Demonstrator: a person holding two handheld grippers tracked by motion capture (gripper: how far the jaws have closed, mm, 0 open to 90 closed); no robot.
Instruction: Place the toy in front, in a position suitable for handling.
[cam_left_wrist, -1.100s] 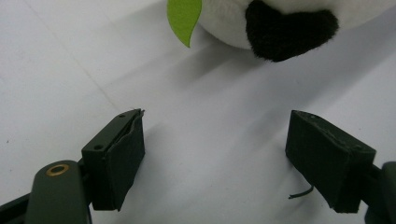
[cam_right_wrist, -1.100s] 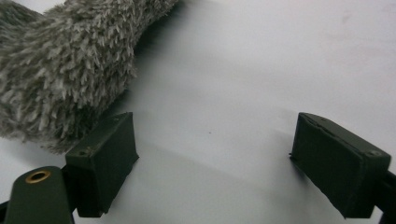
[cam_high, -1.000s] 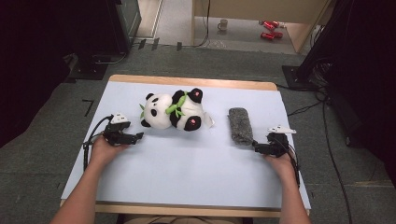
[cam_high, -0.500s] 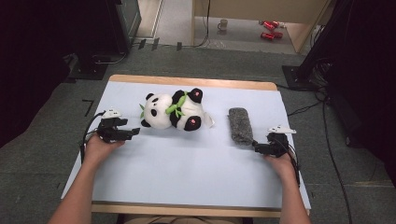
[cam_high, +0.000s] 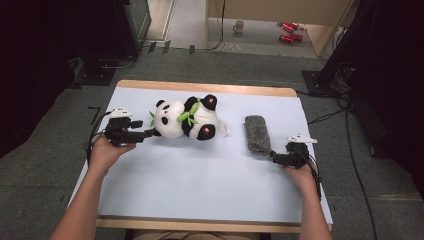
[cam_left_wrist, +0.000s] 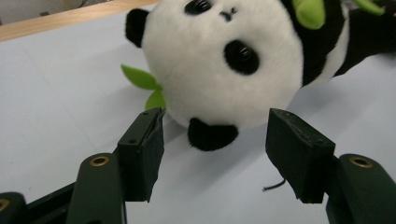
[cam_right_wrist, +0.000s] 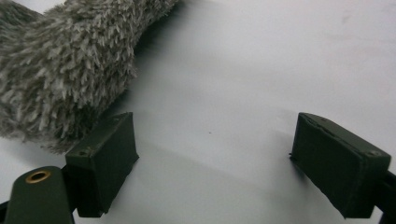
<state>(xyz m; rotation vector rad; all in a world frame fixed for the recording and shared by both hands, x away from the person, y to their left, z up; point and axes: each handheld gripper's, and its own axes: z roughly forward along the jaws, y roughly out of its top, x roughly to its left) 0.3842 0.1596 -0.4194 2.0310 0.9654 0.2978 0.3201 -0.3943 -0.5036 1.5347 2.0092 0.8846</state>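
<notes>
A black-and-white plush panda (cam_high: 185, 119) with green leaves lies on its back at the middle rear of the pale blue mat (cam_high: 200, 190). My left gripper (cam_high: 146, 134) hovers at the panda's head (cam_left_wrist: 219, 60). Its jaws have just been closing and are still open. A black ear sits in line with the gap (cam_left_wrist: 215, 135), and the pads do not touch it. A grey fuzzy roll (cam_high: 257, 134) lies to the right. My right gripper (cam_high: 275, 158) rests open on the mat beside the roll's near end (cam_right_wrist: 60, 70), with only bare mat between its pads (cam_right_wrist: 212, 149).
The mat covers a wooden table (cam_high: 210, 89) whose edge shows at the back. Behind it on the floor are a mug (cam_high: 240, 25), red cans (cam_high: 286, 31), black stands and cables. A wide bare stretch of mat lies in front of the toys.
My left gripper has risen off the mat and moved toward the panda's head. My right gripper and both toys have stayed put.
</notes>
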